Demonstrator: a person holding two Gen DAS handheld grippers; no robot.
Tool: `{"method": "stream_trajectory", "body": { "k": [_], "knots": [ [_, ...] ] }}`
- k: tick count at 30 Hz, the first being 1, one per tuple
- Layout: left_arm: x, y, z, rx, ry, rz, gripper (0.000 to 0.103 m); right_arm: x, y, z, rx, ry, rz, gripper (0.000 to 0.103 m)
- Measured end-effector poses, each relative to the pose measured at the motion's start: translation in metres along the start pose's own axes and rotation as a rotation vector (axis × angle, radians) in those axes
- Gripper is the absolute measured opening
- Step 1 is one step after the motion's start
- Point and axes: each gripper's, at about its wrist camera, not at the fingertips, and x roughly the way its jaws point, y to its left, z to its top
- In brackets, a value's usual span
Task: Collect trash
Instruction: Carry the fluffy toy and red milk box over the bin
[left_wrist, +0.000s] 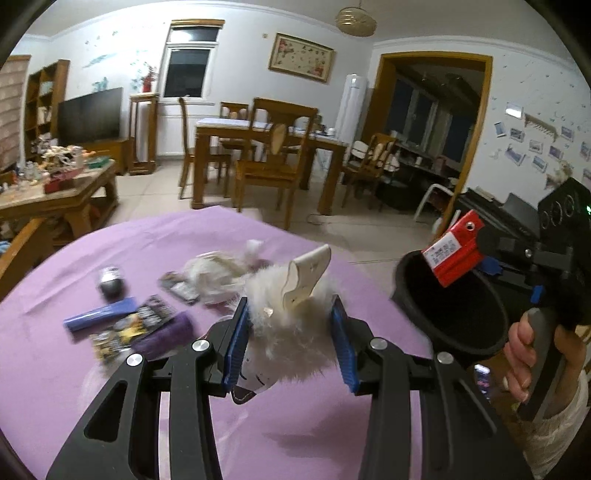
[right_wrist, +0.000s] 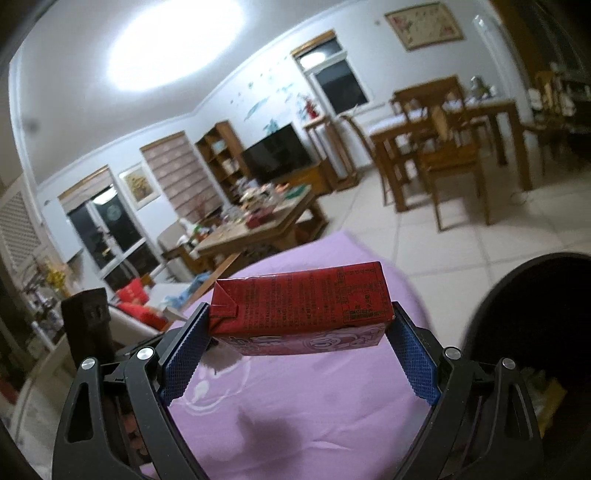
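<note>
Already both grippers are loaded. The right gripper (right_wrist: 299, 332) is clamped end to end on a red drink carton (right_wrist: 301, 308), held at the rim of the black bin (left_wrist: 448, 314) on the right; released early, it could strike the rim and fall outside. The left gripper (left_wrist: 291, 332) squeezes fluffy white trash (left_wrist: 291, 325) above the purple cloth (left_wrist: 55, 369); loose tufts may shed. The carton's print is too small to read.

our left gripper (left_wrist: 290, 325) was clamped at lower centre; our right gripper (right_wrist: 299, 332) was clamped too, our hand (left_wrist: 524, 354) gripping its handle at right.
</note>
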Motion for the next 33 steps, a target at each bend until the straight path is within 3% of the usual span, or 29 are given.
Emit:
{"method": "stream_trajectory", "body": {
  "k": [8, 15, 22, 33],
  "knots": [
    [0.041, -0.059, 0.012, 0.025, 0.024, -0.163, 0.042, -0.074, -0.052, -0.004, 0.044, -0.104, -0.135, 0.09],
    [0.092, -0.119, 0.013, 0.032, 0.11, -0.303, 0.042, -0.116, -0.111, -0.022, 0.131, -0.136, -0.237, 0.09],
    [0.134, -0.169, 0.004, 0.092, 0.181, -0.343, 0.042, -0.144, -0.156, -0.037, 0.207, -0.162, -0.295, 0.09],
    [0.152, -0.184, -0.006, 0.109, 0.24, -0.386, 0.042, -0.144, -0.185, -0.049, 0.268, -0.164, -0.334, 0.09]
  ]
}}
